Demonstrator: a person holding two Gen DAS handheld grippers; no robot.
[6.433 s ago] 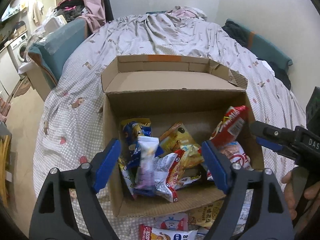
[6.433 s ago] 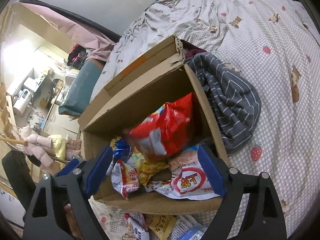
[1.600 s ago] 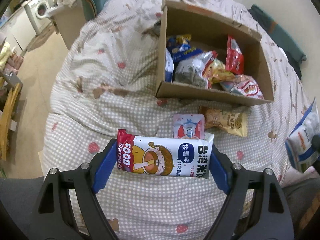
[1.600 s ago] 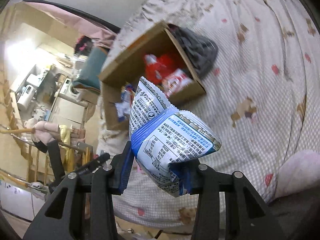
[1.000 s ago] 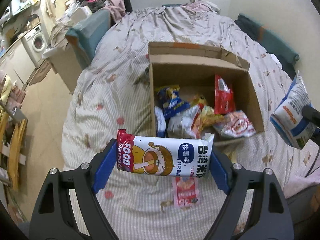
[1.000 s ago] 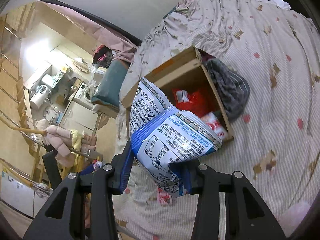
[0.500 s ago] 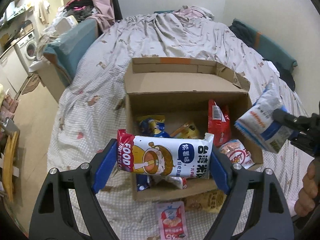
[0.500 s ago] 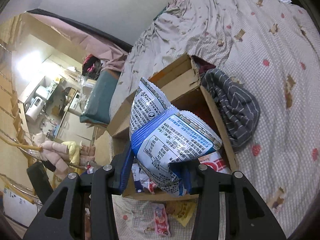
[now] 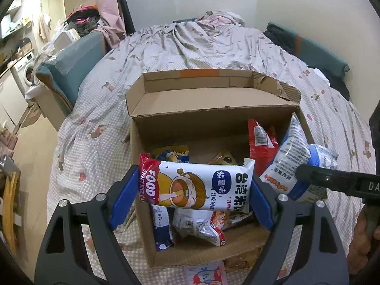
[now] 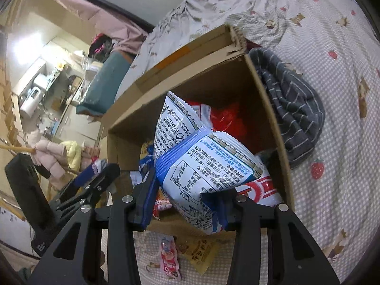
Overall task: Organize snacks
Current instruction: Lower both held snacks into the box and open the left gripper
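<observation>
An open cardboard box (image 9: 213,102) with several snack packs inside sits on the bed. My left gripper (image 9: 193,194) is shut on a long white rice-cracker pack (image 9: 197,185) marked FOOD, held crosswise over the box's front half. My right gripper (image 10: 187,201) is shut on a blue-and-white snack bag (image 10: 201,163), held over the box's (image 10: 190,71) right side; that bag also shows in the left wrist view (image 9: 296,166). A red bag (image 9: 261,140) stands against the box's right wall.
A pink packet (image 10: 169,258) and a tan packet (image 10: 201,254) lie on the checked bedspread (image 9: 99,147) in front of the box. A grey striped cloth (image 10: 292,109) lies against the box's right side. A teal bench (image 9: 68,57) stands left of the bed.
Both grippers moved forward and down toward the box with their packs. The box now fills more of both views, and both packs hang over its opening.
</observation>
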